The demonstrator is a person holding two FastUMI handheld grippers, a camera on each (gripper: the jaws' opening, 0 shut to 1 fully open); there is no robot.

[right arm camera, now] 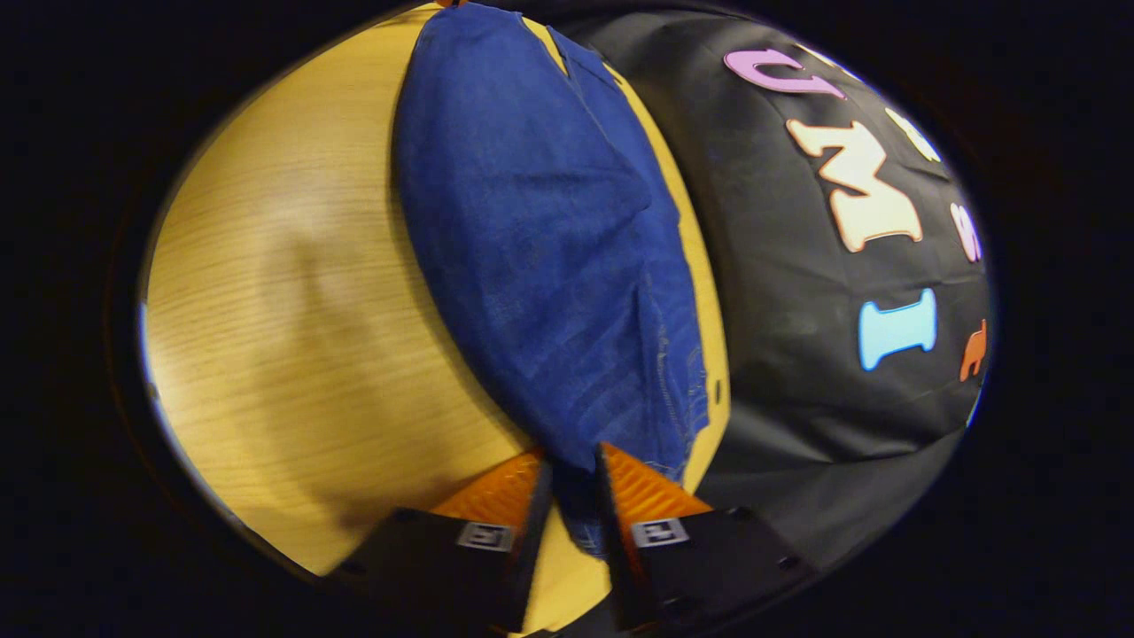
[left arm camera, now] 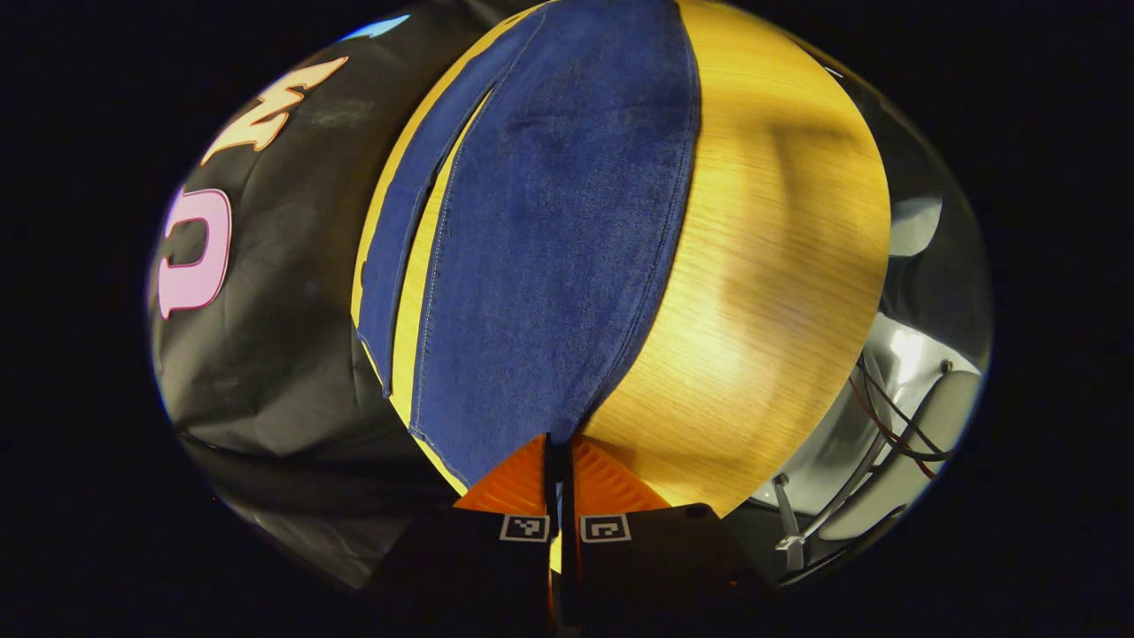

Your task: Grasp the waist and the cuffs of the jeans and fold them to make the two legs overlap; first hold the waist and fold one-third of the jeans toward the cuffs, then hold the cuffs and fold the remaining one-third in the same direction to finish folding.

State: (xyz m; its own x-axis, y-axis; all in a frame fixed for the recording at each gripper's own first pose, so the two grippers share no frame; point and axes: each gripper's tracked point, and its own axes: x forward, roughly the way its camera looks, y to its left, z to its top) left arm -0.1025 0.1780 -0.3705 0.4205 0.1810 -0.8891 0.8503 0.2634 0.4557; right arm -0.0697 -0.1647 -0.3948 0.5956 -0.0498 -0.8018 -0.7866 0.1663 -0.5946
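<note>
Presently, the jeans (left arm camera: 549, 239) lie flat along the wooden table (left arm camera: 780, 292), both legs running side by side toward the black cloth wall (left arm camera: 275, 337). In the left gripper view, the left gripper (left arm camera: 560, 461) has its orange fingers (left arm camera: 509, 483) pressed together on the near edge of a leg. In the right gripper view, the right gripper (right arm camera: 571, 465) stands slightly apart, its fingers (right arm camera: 642, 487) pinching bunched denim (right arm camera: 540, 239) at the waist end.

Warm light, soft shadows, fisheye warping.
</note>
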